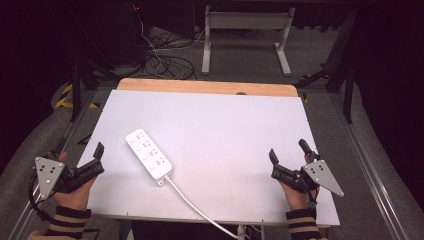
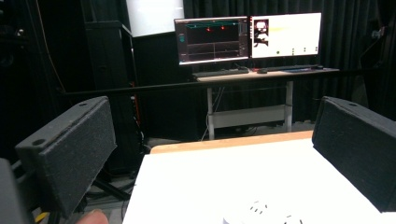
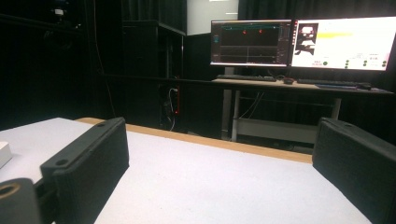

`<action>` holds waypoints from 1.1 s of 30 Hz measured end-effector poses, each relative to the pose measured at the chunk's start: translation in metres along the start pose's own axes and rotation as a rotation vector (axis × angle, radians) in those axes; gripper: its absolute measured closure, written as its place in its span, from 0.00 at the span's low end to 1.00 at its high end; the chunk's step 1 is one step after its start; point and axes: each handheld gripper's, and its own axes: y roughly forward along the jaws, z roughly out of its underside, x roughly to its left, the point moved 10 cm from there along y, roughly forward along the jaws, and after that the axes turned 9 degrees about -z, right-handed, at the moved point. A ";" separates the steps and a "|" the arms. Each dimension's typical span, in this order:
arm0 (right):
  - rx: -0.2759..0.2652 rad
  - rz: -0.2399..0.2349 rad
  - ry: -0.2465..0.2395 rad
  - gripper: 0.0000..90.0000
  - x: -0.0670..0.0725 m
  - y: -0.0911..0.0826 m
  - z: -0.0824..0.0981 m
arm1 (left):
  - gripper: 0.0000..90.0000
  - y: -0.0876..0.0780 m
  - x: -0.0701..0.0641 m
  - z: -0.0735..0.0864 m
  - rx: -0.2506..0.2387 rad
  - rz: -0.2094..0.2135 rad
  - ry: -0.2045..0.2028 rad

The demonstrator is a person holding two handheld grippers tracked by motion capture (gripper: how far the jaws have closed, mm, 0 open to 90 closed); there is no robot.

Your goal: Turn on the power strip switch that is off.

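Note:
A white power strip lies slanted on the white table top, left of centre. Its white cable runs off the near edge. My left gripper hovers at the table's left edge, just left of the strip, open and holding nothing. In the left gripper view the jaws stand wide apart and the power strip's end shows low between them. My right gripper is near the right front corner, open and empty. The right gripper view catches a corner of the power strip at its far left.
A wooden strip borders the table's far edge. Beyond it stands a desk with two lit monitors and a keyboard. Loose cables lie on the floor behind the table, and metal rails run along both sides.

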 end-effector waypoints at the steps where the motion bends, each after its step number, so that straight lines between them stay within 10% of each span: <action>1: 0.000 0.003 0.002 0.04 0.000 -0.001 0.000 | 0.00 0.000 0.000 0.000 -0.002 -0.003 0.001; 33: -0.003 0.016 -0.001 0.04 -0.006 -0.006 -0.001 | 0.00 0.000 0.003 0.001 -0.006 -0.013 -0.004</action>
